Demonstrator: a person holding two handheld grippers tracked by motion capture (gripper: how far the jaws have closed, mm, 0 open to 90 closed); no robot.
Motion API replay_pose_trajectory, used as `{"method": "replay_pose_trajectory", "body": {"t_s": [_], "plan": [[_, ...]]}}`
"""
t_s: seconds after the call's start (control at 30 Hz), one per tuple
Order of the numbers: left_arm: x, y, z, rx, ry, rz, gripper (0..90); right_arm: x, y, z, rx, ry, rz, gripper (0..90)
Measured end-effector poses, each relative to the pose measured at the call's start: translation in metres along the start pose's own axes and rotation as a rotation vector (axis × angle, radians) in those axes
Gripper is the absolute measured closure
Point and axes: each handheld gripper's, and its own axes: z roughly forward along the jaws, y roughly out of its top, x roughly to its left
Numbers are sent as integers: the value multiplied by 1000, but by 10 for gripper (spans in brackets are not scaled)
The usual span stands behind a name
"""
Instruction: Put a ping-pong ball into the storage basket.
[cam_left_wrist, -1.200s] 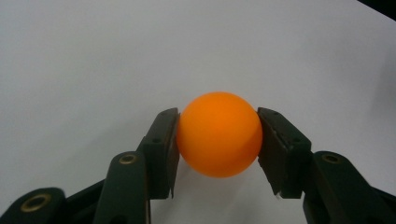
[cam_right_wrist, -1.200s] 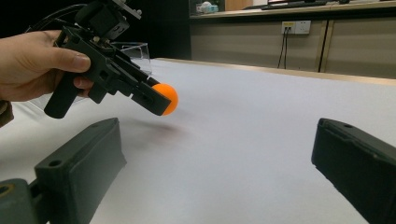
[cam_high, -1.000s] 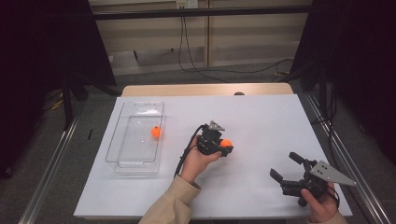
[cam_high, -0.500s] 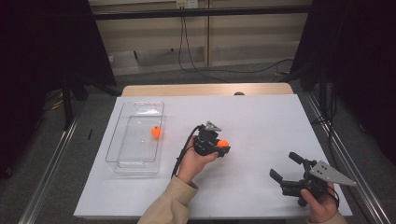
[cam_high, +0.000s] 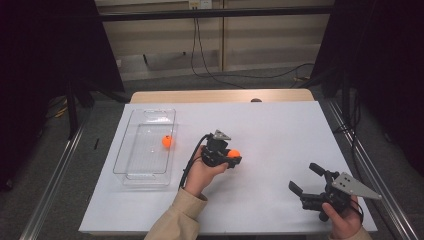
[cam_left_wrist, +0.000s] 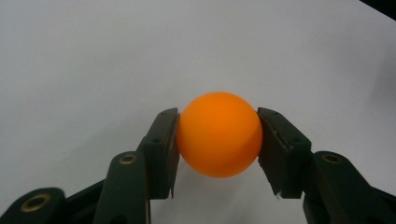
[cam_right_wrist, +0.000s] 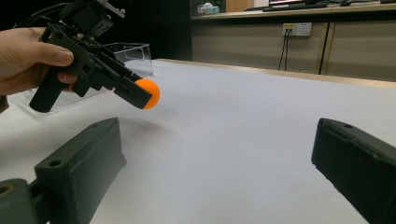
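- My left gripper (cam_high: 234, 159) is clenched on an orange ball (cam_left_wrist: 219, 134); in the left gripper view both pads press its sides, one from each flank, just below the frame's centre.
- Against the two earlier high views, the hand and ball have drifted slightly left, toward the clear tray (cam_high: 131, 166). The grip itself has not altered.
- In the right gripper view the held ball hangs in the upper left of the frame, above its own shadow, so I judge it lifted clear of the white table (cam_high: 280, 130).
- A second orange ball (cam_high: 167, 141) lies inside the tray, left of centre in the high view, where it lay a second ago.
- My reading: the pick is done and the carry to the tray has just begun; the release is not yet due.
- My right gripper (cam_high: 306, 180) rests at the lower right of the high view, jaws spread wide with nothing between them, unchanged from the earlier frames.
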Motion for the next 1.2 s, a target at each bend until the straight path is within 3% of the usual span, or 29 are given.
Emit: {"method": "replay_pose_trajectory", "body": {"t_s": [1.2], "plan": [[15, -4, -32, -32, 5, -39, 509, 0, 0, 0, 2, -1, -1, 17]]}}
